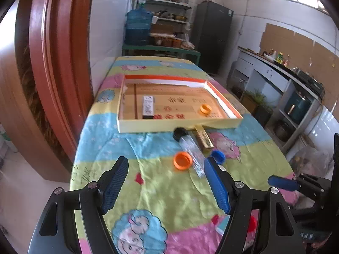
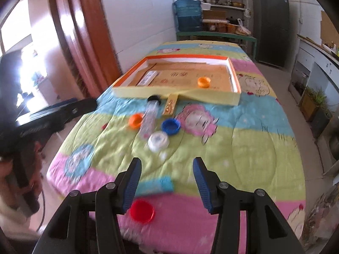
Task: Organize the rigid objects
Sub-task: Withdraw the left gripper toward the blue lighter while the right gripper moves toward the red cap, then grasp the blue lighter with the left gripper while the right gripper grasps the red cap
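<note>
The left gripper [image 1: 165,184] and the right gripper [image 2: 167,182] both hang over the near end of the table with jaws spread and nothing between their pads. Ahead of them, loose on the patterned cloth [image 2: 254,148], lie a clear tube with a black cap [image 2: 149,118], a gold bar [image 2: 170,106] just to its right, an orange cap [image 2: 135,121] on its left, a blue cap [image 2: 170,126] and a white cap [image 2: 158,140] near the tube's near end. Closer to the right gripper sit a red cap [image 2: 142,211] and a blurred light-blue item [image 2: 157,185]. Beyond the tube and touching the gold bar is a shallow box [image 1: 180,126], which holds a small dark-and-white pack [image 1: 148,106] at left and an orange ring [image 1: 206,108] at right. A water jug [image 1: 138,26] and shelves [image 1: 169,2] stand at the far end.
</note>
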Available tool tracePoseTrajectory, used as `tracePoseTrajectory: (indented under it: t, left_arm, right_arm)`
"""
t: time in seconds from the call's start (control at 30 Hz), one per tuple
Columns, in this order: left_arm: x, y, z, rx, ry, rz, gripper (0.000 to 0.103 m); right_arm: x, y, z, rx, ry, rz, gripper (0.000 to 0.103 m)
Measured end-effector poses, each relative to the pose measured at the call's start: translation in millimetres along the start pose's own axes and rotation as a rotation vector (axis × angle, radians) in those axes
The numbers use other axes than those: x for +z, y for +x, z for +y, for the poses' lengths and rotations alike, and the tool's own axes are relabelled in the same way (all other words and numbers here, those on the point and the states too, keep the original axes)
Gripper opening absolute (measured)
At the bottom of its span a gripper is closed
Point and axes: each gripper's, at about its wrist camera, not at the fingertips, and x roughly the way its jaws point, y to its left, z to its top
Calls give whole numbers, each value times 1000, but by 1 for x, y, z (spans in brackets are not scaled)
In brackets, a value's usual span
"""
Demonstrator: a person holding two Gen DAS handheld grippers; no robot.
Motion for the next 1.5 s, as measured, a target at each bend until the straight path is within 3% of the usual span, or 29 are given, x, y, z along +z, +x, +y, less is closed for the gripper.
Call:
tracePoseTrajectory:
  t: [0.23,0.6,0.63,0.67,0.7,1.0,1.07,1.13,1.2,1.23,1.4,1.5]
  left_arm:
    - [-21,-10,-17,-72,56,5,75]
    - [-41,-10,-32,-168,160,30,75]
    - [-42,-8,-33,-178,175,38,75]
    - [-44,-5,-36,-194,200,50,75]
    - [-46,-4,-38,-205,217,55,75]
    - [-60,28,-65,-372,429,177,74]
    - [-62,35,-75,-390,492,203,70]
    - [-65,43,-85,-400,544,227,55]
    - [-65,49,-92,-394,586,220,51]
    - [-65,49,-94,-402,599,217,43]
    - [-62,54,-101,-420,609,208,23]
    - [-65,52,-101,-413,606,193,22]
  right_arm:
    - [-32,-1,21,21,-56,35,50]
    - [-48,19,29,14,-72,64,50]
    - [-48,19,30,10,-77,63,46]
    - [-48,20,31,1,-81,61,34]
    - [-48,20,30,-6,-81,60,31]
    - [-53,1,5,-49,-10,43,30]
    - [-55,-5,-6,-67,24,35,30]
    - [-56,-10,-15,-79,58,28,30]
    - [-57,-12,-22,-84,83,22,30]
    - [-57,-13,-25,-87,92,20,30]
    - [-58,-13,-30,-86,115,14,30]
    - [-56,-12,-30,-78,119,12,30]
